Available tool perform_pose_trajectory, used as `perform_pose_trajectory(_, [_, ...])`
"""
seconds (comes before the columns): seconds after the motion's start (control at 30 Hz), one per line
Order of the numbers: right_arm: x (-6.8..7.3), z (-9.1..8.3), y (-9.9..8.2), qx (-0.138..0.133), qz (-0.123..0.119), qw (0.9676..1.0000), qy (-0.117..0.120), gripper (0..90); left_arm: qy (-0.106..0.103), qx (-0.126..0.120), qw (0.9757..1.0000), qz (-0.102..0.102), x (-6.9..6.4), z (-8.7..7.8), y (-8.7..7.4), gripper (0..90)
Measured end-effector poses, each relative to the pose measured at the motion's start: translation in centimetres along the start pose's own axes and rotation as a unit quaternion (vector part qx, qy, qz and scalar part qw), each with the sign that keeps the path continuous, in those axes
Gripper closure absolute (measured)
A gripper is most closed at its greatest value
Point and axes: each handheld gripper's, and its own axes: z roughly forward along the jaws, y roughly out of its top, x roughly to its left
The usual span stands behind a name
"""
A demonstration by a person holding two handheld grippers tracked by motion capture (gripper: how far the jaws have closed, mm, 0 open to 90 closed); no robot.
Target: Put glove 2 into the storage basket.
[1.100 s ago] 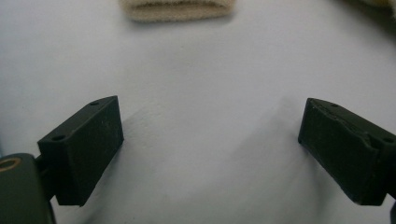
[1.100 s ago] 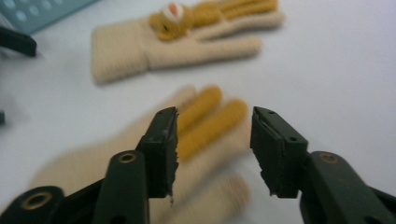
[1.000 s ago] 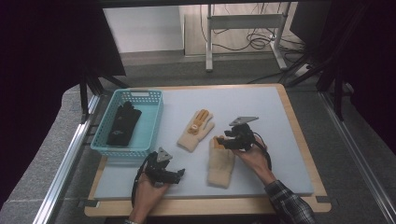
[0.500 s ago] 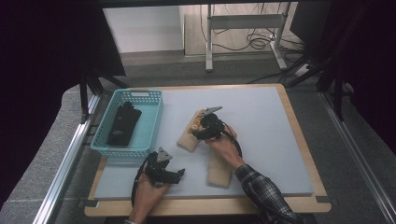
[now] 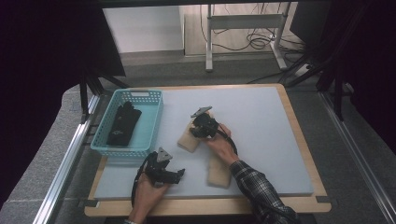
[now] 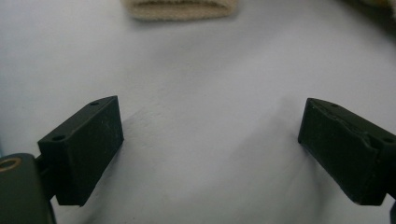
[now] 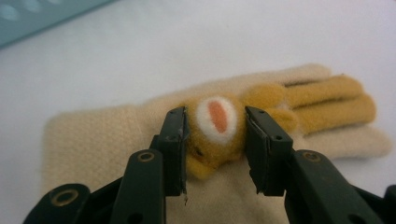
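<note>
Mid-mat, clear of edges, right gripper (image 7: 215, 140) has just closed on glove (image 7: 116, 135).

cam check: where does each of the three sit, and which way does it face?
High view: above the near edge, facing forward and down on the pale grey mat; both forearms enter from below.
Left gripper view: along its open jaws, at bare mat.
Right gripper view: along jaws pressing the cream knitted glove's orange plush animal.
Shared: that glove, high and right views.

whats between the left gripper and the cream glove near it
Nothing: in the left gripper view, bare white mat runs from the open left gripper to the cream glove at the top edge. The high view shows the same bare gap.
</note>
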Motion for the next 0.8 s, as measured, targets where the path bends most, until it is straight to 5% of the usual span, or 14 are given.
perform_pose_trajectory(0.5, [0.0,-7.9,1.0,-0.046,-0.031,0.9962,0.067,60.4,0.001,0.0,1.0,0.0,0.0,0.0,0.0,7.0])
perform_pose_trajectory(0.8, [0.3,-13.3,-0.7,-0.046,-0.068,0.9927,0.088,60.3,0.002,-0.001,1.0,0.0,0.0,0.0,0.0,7.0])
